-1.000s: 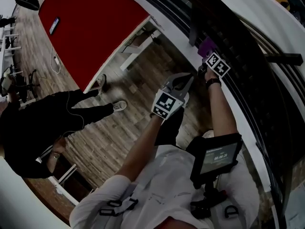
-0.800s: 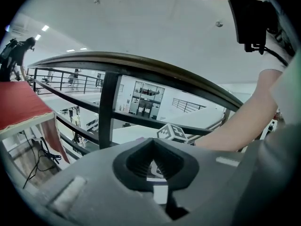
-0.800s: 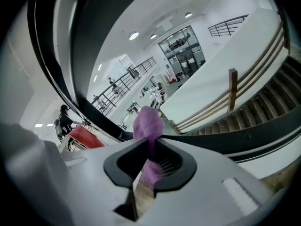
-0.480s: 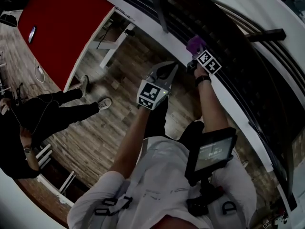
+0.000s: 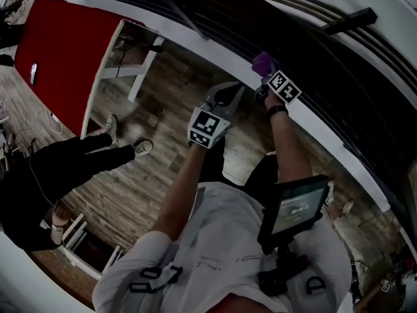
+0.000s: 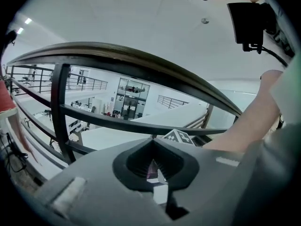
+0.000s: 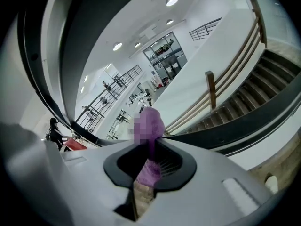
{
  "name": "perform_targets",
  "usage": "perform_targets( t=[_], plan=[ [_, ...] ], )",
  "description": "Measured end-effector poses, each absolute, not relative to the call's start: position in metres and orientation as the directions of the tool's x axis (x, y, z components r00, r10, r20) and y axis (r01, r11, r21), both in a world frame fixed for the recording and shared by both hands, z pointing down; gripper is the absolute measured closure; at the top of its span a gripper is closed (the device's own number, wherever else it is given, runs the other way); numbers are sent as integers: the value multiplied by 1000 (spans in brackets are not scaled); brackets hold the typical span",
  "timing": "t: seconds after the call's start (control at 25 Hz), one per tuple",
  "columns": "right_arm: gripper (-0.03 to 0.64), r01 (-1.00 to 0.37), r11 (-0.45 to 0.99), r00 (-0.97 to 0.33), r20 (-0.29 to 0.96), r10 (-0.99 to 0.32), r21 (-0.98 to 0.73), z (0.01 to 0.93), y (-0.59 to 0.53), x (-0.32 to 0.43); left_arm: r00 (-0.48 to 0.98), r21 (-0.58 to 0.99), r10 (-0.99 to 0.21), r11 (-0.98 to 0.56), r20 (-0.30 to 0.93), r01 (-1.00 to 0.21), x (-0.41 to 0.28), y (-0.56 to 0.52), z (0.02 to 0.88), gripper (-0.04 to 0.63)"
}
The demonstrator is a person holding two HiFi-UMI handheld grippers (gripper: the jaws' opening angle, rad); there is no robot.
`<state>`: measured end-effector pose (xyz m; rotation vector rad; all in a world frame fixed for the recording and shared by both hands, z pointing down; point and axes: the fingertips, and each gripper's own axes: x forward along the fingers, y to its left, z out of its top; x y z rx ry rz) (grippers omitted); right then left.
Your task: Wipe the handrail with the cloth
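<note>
Here the right claw (image 5: 263,77) is clenched on the crumpled purple cloth (image 5: 263,62), holding it up at the dark curved metal handrail (image 6: 141,64), while the left claw (image 5: 225,100) hangs just beside it above the wooden plank floor (image 5: 163,175), jaws pressed together

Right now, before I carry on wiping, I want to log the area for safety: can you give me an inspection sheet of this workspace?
Surface: handrail, dark and curved; dirt cannot be told.
Job's things: purple cloth, pinched at the railing.
Clutter: nothing seen on the rail.
Grippers: right gripper shut on the cloth; left gripper shut, empty, away from the rail.
Cables: what looks like a thin light cable on the floor by the red table.
Surroundings: wooden floor, a person in black nearby, stairs beyond.
</note>
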<state>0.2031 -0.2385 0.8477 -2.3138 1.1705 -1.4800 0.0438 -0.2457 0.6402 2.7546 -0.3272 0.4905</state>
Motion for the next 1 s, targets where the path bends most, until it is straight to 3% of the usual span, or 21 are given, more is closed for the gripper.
perform_targets(
  t=[1.0],
  plan=[
    [569,-294,-852,435,733,-523,-434,835,37,329,903,274,211,-955,373,110,182,-55,632,597]
  ],
)
